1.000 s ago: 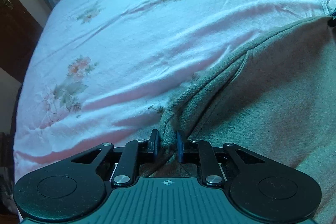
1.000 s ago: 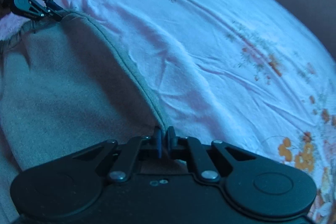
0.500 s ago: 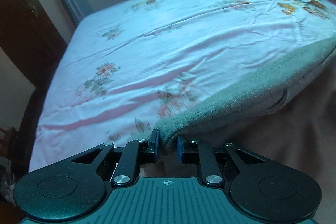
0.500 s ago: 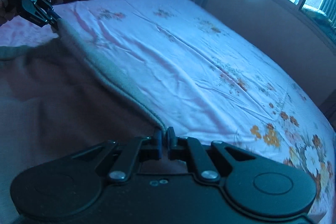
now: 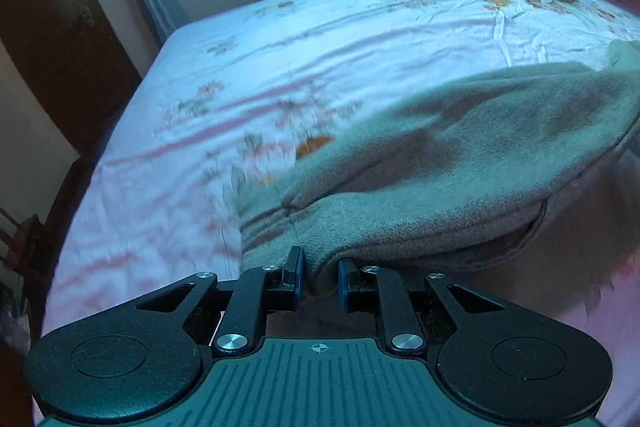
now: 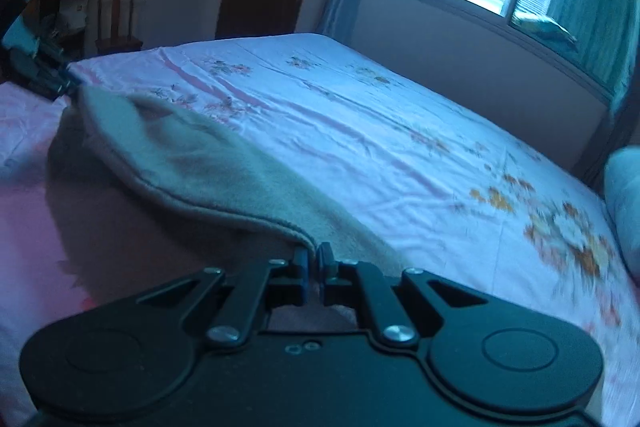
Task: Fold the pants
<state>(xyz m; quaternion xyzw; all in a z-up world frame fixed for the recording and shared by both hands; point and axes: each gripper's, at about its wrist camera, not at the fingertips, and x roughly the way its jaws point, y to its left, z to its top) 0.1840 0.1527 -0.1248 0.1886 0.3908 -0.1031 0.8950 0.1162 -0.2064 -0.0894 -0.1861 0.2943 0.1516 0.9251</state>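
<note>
A: Any lettering, labels, brands or numbers legible?

B: None — the only mark is a small white crosshair symbol point(image 5: 319, 347) on the ribbed dark-teal plastic gripper body point(image 5: 320, 383), left wrist view. Nothing else readable — much is blurred.

The grey fleece pants point(image 5: 460, 163) are hanging lifted above the bed point(image 5: 320, 39), their upper edge stretching taut between two gripped corners. The rest is draping downward, with a pocket opening showing near one side.
</note>
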